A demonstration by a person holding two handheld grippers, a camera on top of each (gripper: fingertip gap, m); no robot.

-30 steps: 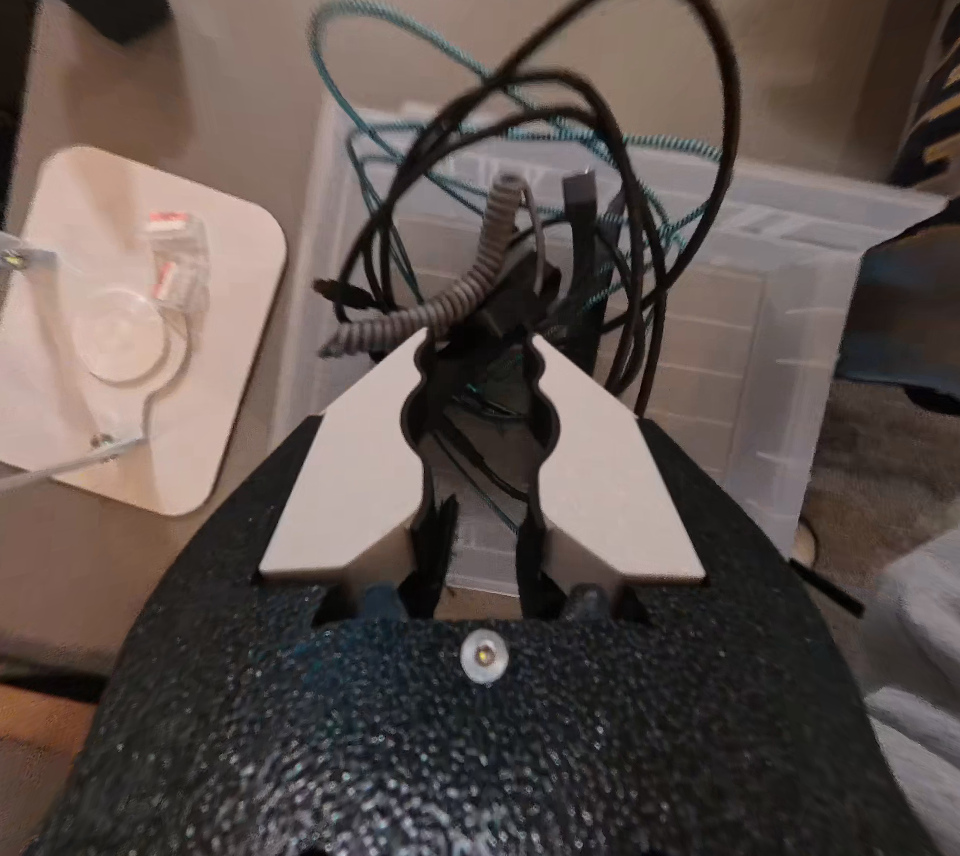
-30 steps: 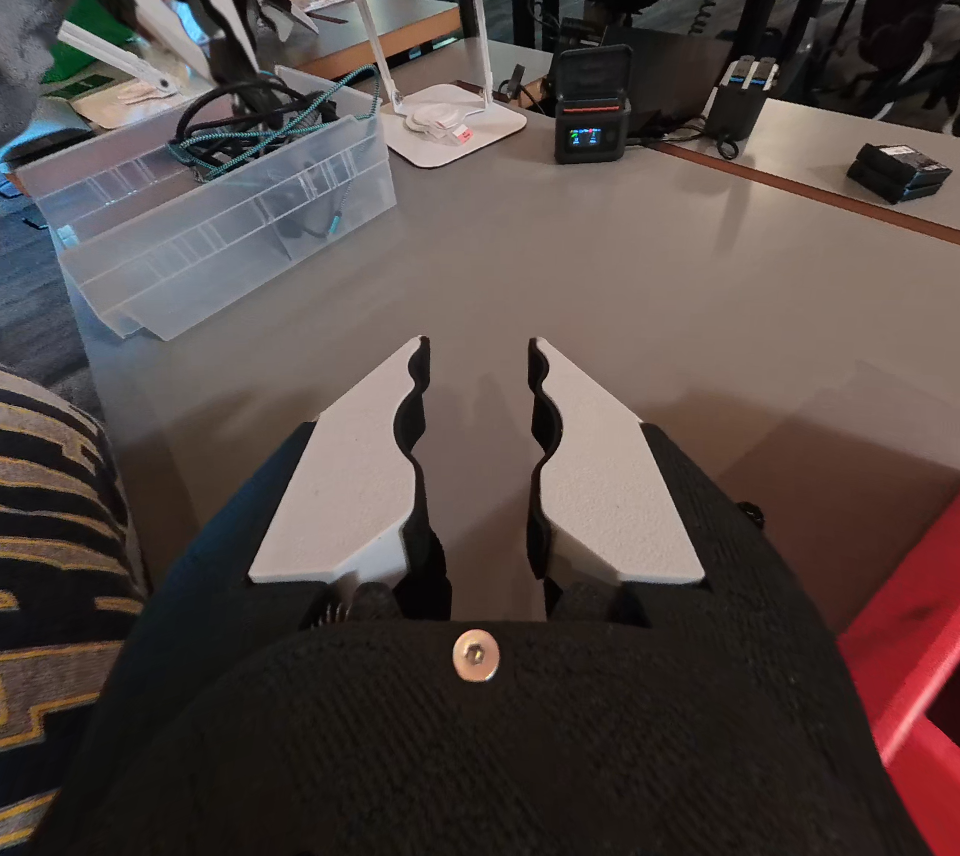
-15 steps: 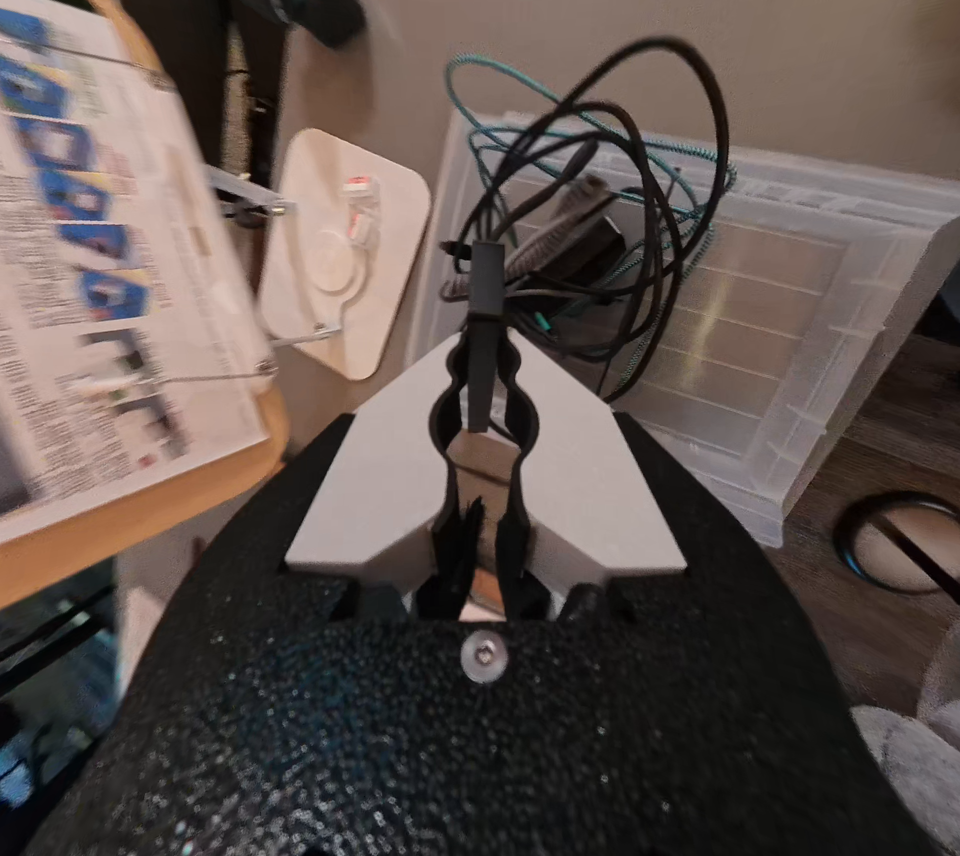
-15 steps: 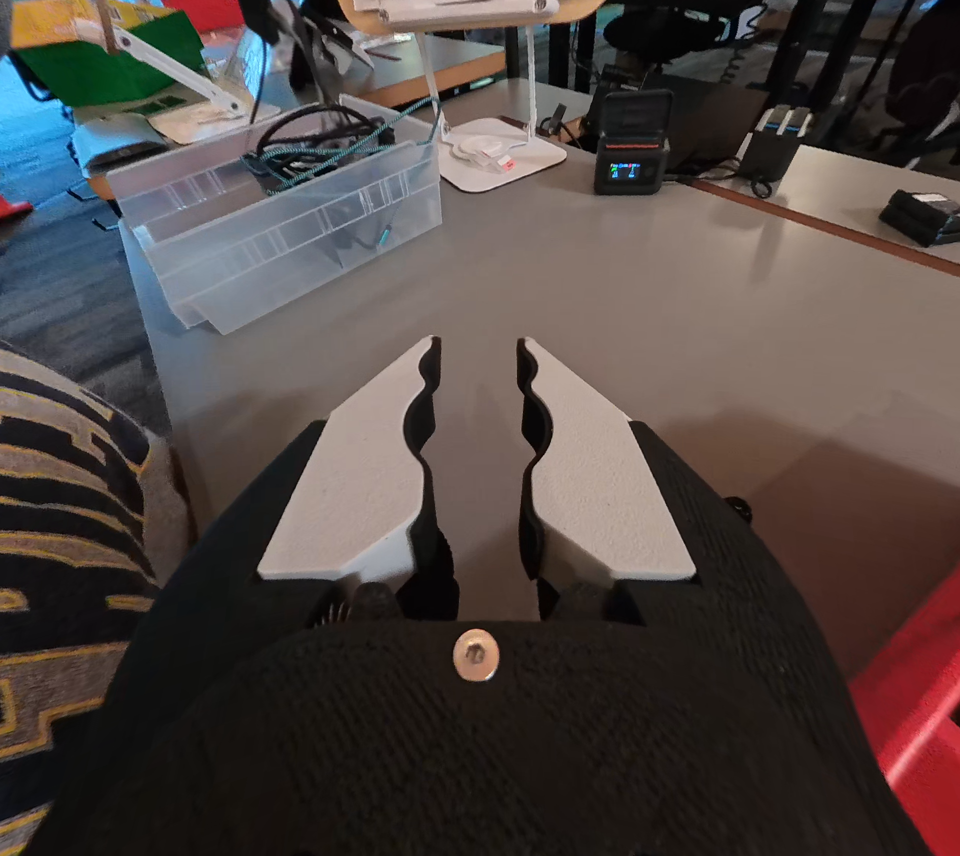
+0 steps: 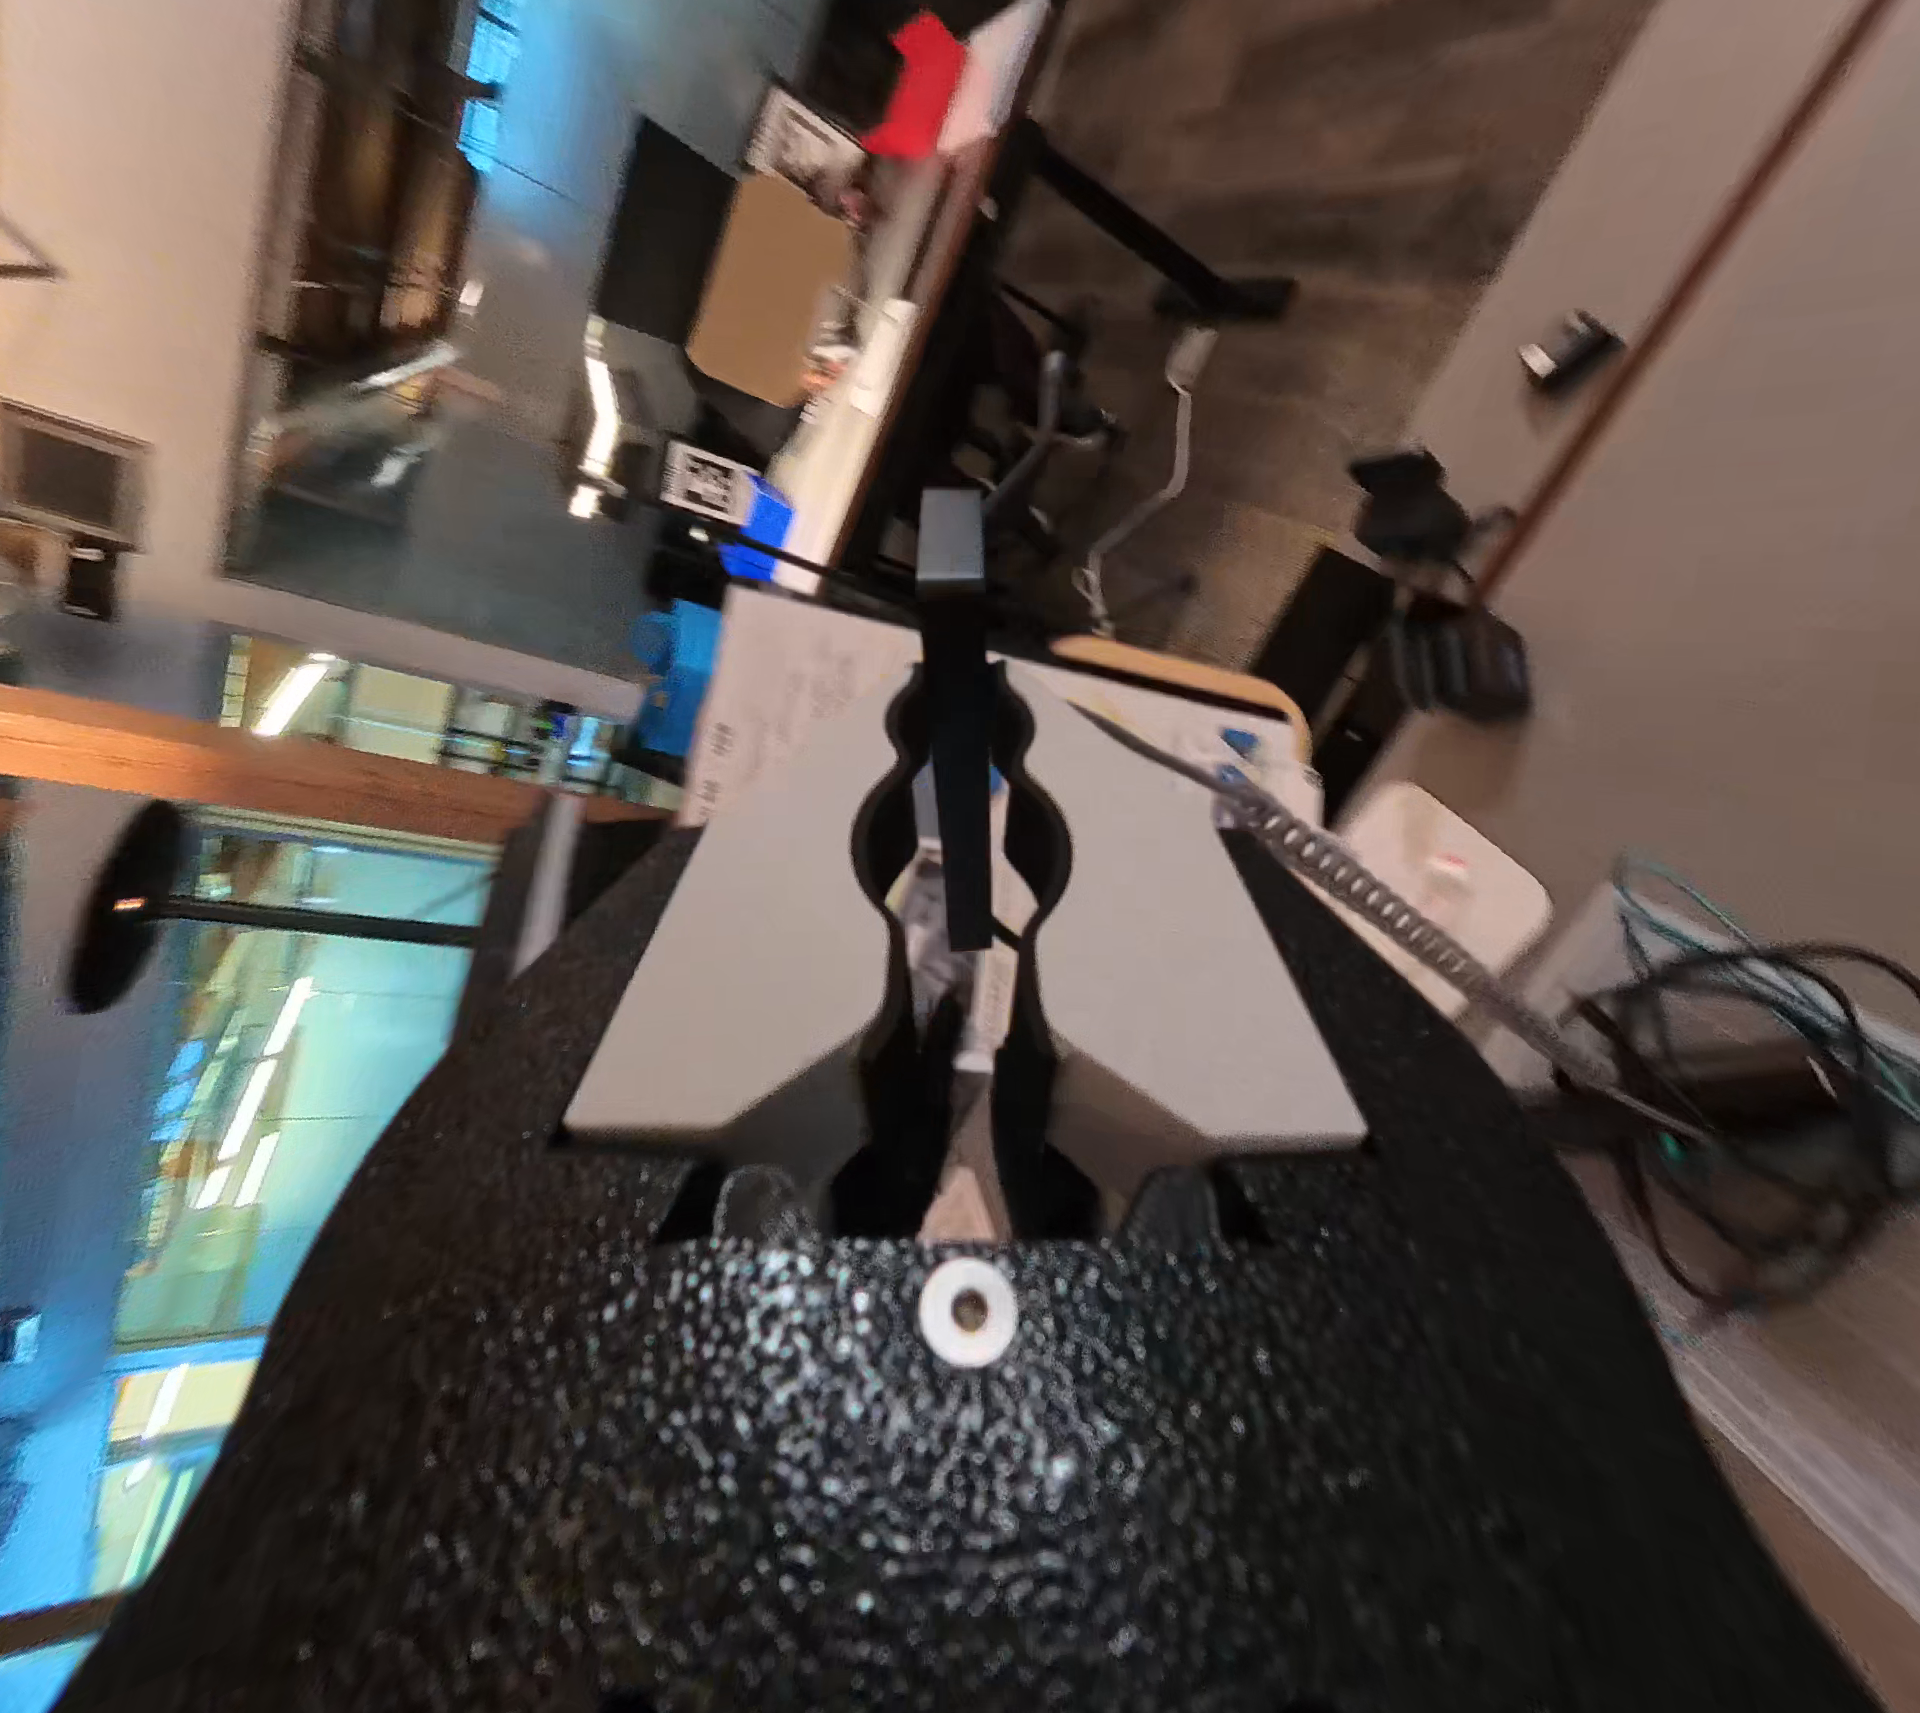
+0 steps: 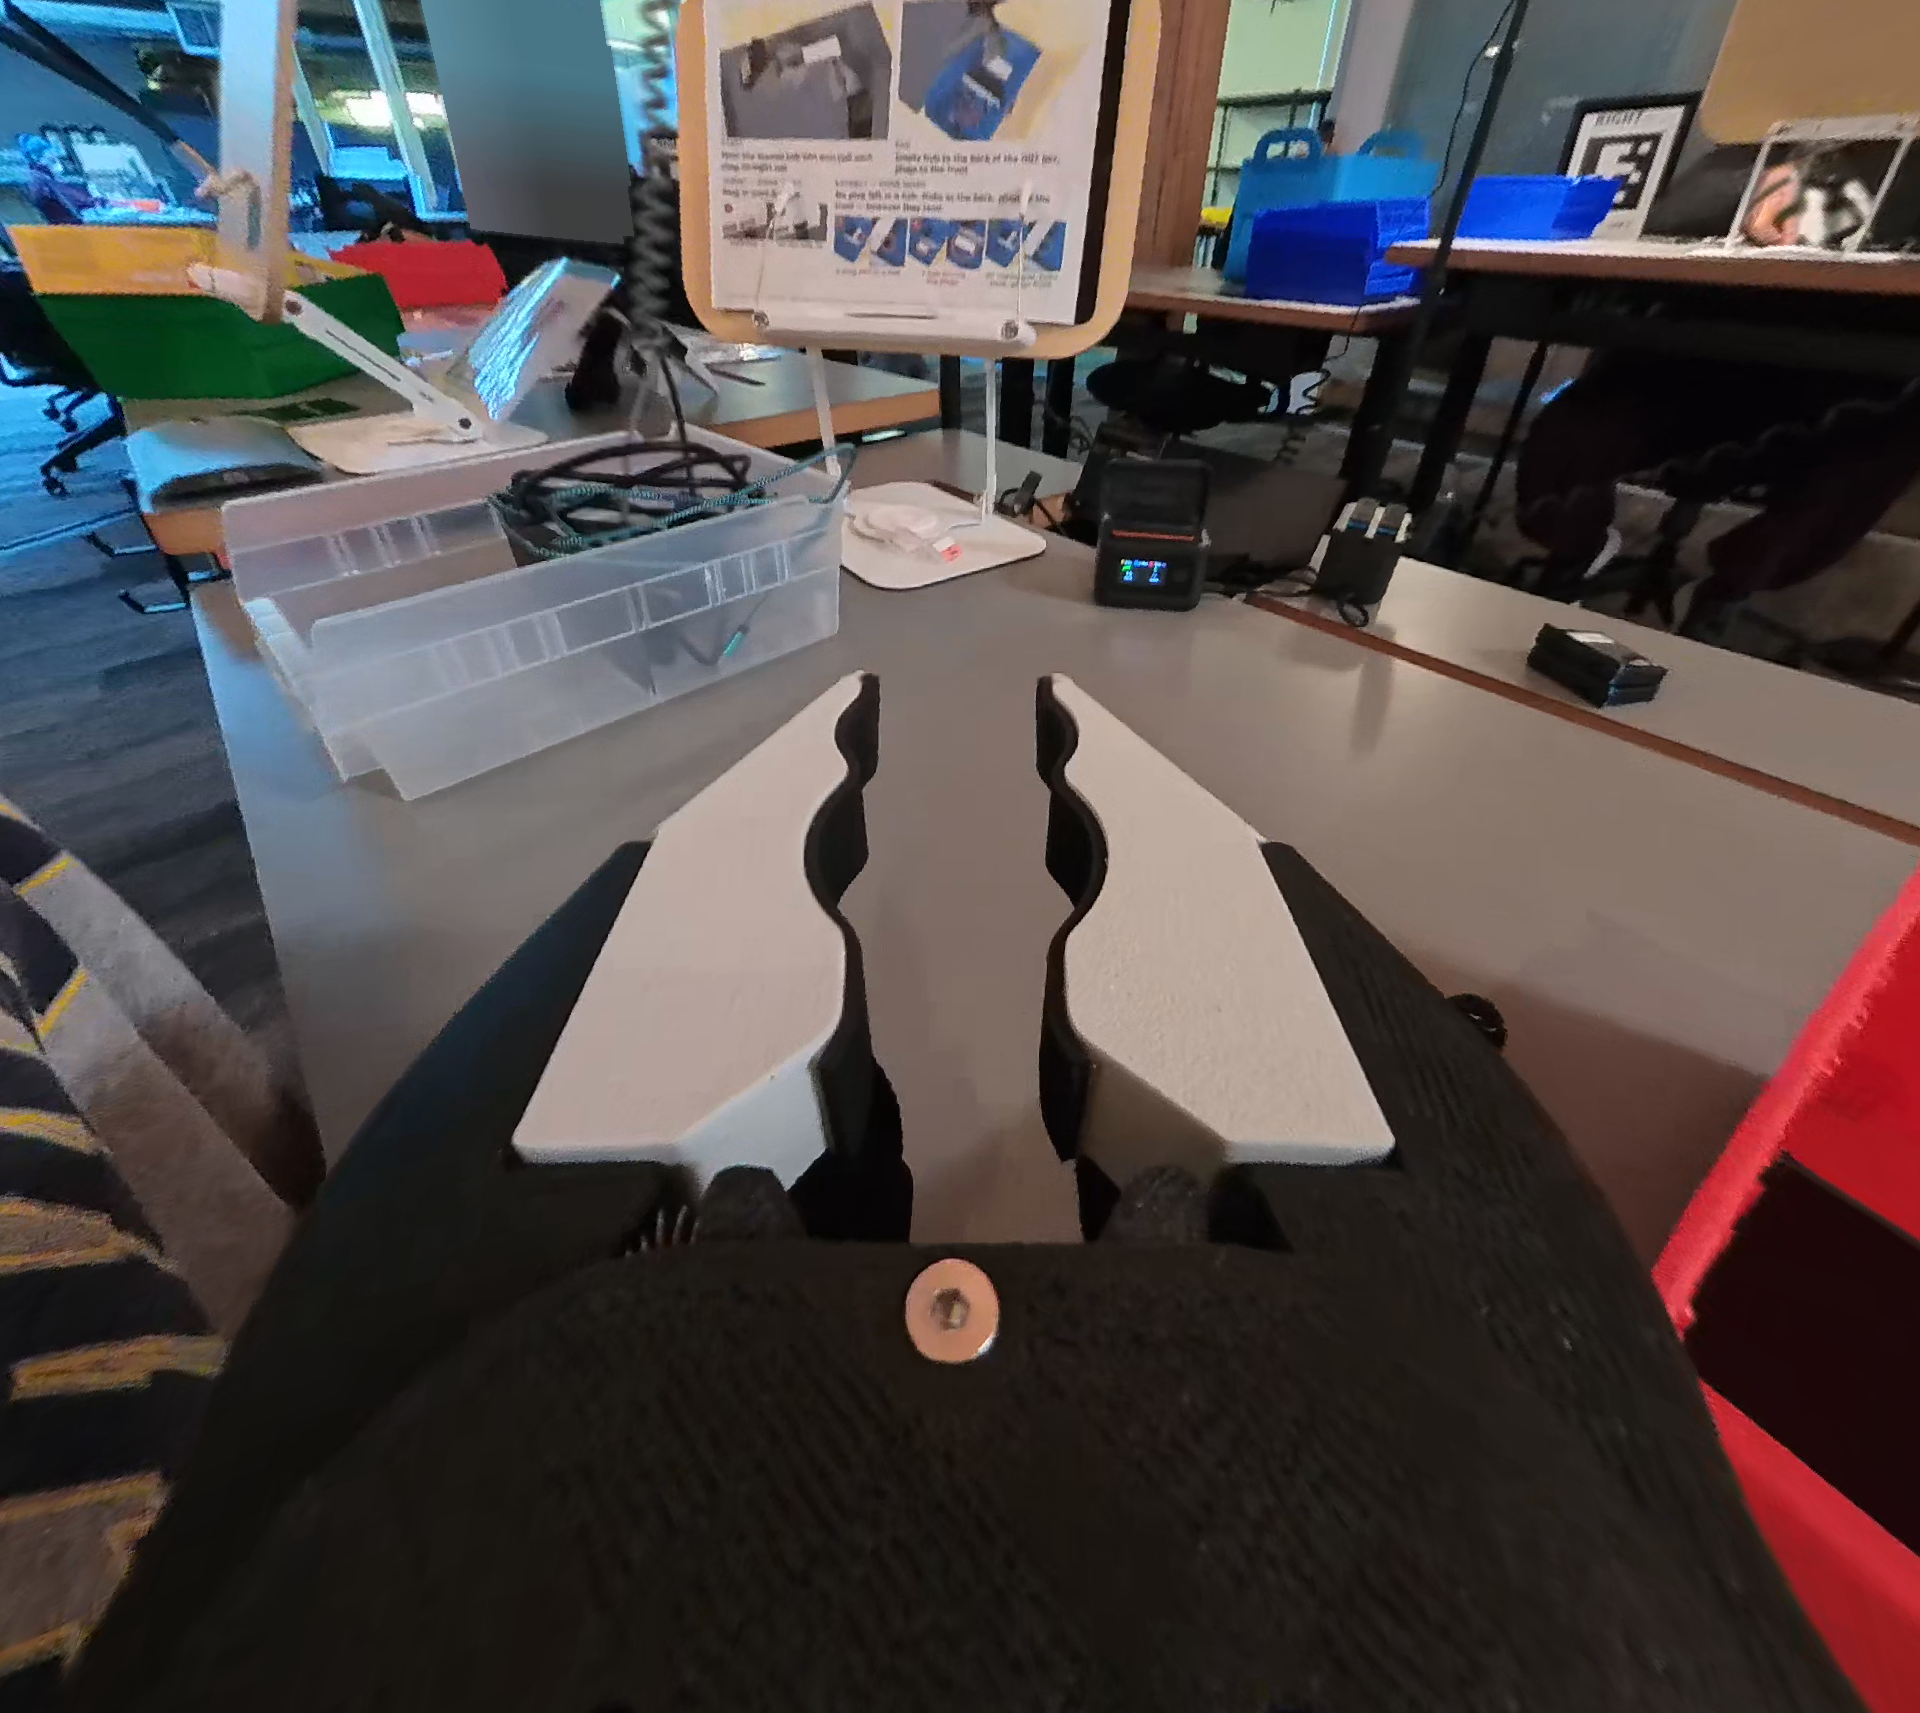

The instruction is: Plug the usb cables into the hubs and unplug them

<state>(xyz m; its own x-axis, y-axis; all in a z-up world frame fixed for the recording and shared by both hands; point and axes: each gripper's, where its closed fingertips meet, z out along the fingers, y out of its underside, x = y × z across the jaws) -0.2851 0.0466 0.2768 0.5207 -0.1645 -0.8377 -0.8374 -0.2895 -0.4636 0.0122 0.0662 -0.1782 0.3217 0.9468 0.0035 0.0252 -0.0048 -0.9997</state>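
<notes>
My left gripper (image 5: pixel 956 687) is shut on a slim dark grey hub (image 5: pixel 951 551) that sticks out past the fingertips, held high in the air with the view rolled and blurred. A grey coiled cable (image 5: pixel 1351 884) runs from it down to a tangle of black and teal usb cables (image 5: pixel 1766 1071). In the right wrist view the tangle (image 6: pixel 634 489) lies in a clear plastic bin (image 6: pixel 582 645), and the coiled cable (image 6: pixel 655 229) rises out of the top of the frame. My right gripper (image 6: pixel 956 687) is open and empty, low over the grey table (image 6: pixel 1351 832).
An instruction board (image 6: pixel 904 53) on a white base (image 6: pixel 935 541) stands behind the bin. A small black device with a screen (image 6: pixel 1148 551), a black charger (image 6: pixel 1366 551) and a black block (image 6: pixel 1595 666) sit farther right. A red bin (image 6: pixel 1818 1196) is at my right, a patterned sleeve (image 6: pixel 62 1144) at my left.
My left gripper closed on the hub in the bin, lifted it up and swung away, pulling the coiled cable taut. My right gripper tilted up a little and stayed open.
</notes>
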